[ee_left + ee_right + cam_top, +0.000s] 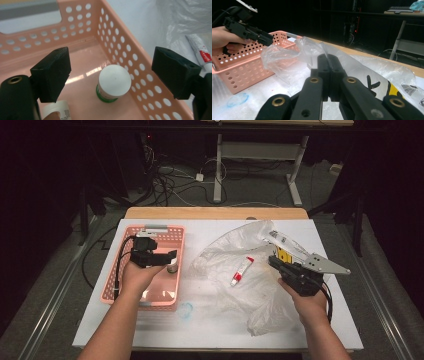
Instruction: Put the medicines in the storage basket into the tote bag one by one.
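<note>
We see a white table [210,320] carrying everything; on its left part sits a pink perforated basket [165,234], and on its right part lies a crumpled clear plastic bag [225,252] with a yellow-and-black print at its far side. Our left gripper [167,256] hangs over the basket's right half, held in the left hand [137,276]; in the left gripper view its jaws stand wide apart with nothing pressed between them, one jaw over the basket floor and the other outside the basket's perforated wall. Our right gripper [272,260] rests over the bag's right side, held in the right hand [310,302]; in the right gripper view its jaws [328,75] are closed flat together on a pinched fold of the bag's film, which rises above their tips. A red-and-white tube [242,270] lies on the bag between the two grippers, well apart from the basket; in the left gripper view the tube [200,51] shows just beyond the basket's wall. Inside the basket a small jar with a white round lid and green base [114,82] stands upright near the right wall, below and between the open left jaws, untouched; a second small white bottle [58,110] with fine print lies at the near edge beside a fingertip. A faint blue ring mark [185,310] sits on the table just in front of the basket.
</note>
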The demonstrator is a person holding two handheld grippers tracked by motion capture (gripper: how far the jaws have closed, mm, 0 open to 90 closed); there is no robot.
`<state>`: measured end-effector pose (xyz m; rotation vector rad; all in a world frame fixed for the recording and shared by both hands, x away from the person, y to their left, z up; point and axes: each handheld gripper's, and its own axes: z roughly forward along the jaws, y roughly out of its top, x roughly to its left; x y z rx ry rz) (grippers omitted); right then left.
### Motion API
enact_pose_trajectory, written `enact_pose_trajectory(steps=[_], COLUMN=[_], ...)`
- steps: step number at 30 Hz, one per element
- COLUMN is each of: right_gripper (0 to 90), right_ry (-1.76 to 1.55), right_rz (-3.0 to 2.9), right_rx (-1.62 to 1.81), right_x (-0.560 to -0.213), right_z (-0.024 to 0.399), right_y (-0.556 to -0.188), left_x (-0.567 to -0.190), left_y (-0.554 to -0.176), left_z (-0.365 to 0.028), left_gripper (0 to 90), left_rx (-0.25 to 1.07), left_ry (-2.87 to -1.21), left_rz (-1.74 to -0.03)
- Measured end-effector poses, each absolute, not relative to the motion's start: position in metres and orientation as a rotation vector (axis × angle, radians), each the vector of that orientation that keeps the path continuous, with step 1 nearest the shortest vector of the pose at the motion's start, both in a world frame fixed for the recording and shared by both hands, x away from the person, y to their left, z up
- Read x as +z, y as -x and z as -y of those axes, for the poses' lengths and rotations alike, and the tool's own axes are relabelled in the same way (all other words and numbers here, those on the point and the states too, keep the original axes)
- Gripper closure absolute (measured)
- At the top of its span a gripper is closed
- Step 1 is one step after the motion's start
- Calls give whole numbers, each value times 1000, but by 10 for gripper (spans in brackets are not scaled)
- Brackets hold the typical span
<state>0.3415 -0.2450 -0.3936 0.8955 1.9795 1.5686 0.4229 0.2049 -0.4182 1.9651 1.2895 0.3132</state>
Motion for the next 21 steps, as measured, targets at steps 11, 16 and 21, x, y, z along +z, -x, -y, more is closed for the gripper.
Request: enact_pose_trajectory(steps=[11,16,21], right_gripper=[900,900,900], right_ry=[-898,-895,-894], right_rz=[-1978,-1977,-1979], right_rx=[1572,1570,1568], right_x=[-393,-393,-394], right_z=[246,246,246], right_y=[-341,-342,-342], left_x=[-432,-440,-443], left_y=[-433,-439,-442], left_z=[-196,-192,-189], left_gripper=[254,307,355], left_rx=[239,203,205], left_ry=[-2071,-2126,-2159], left_rz=[-1325,-1346,-1344])
